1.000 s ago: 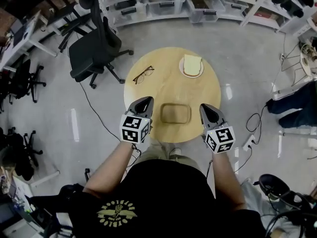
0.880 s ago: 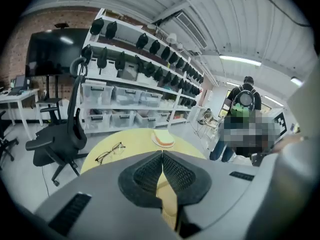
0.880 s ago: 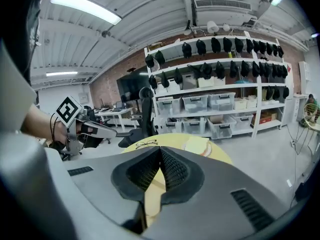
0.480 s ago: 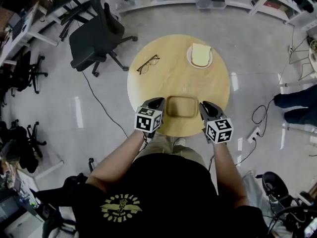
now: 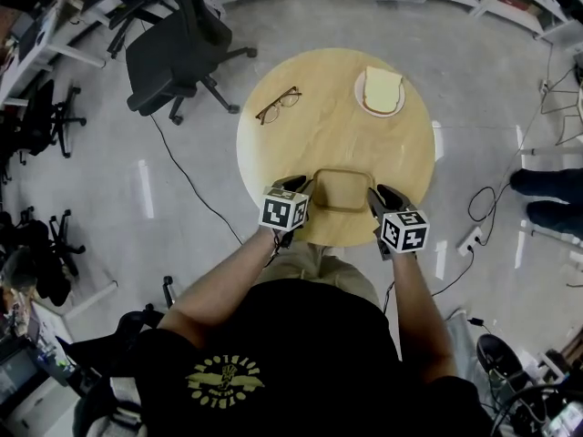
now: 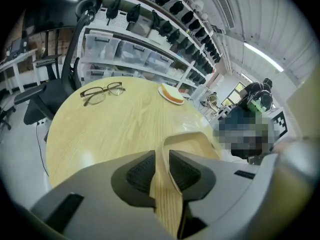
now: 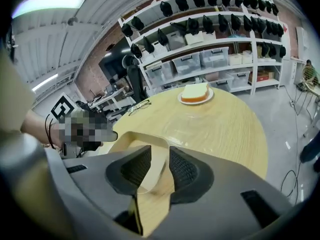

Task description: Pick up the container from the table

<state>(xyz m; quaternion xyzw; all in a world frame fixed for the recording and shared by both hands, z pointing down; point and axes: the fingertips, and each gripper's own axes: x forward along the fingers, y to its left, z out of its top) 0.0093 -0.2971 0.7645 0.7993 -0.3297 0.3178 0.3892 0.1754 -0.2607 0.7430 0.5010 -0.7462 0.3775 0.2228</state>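
The container (image 5: 340,191) sits at the near edge of the table (image 5: 319,126), empty as far as I can see, its long axis running left to right with one short end toward each hand. My left gripper (image 5: 303,186) straddles the left rim with jaws apart (probably not biting yet, though that view is tight). My right gripper (image 5: 376,195), whose jaws have just been opening, straddles the right rim without clamping it.

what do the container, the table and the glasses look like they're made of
Container: probably light wood or bamboo, matte; its thin curved wall shows fine grain.
Table: pale wood or wood-look laminate, smooth with a slight sheen; grain lines and soft glare show.
Glasses: thin dark frame, likely metal, with clear lenses; too small to be sure.
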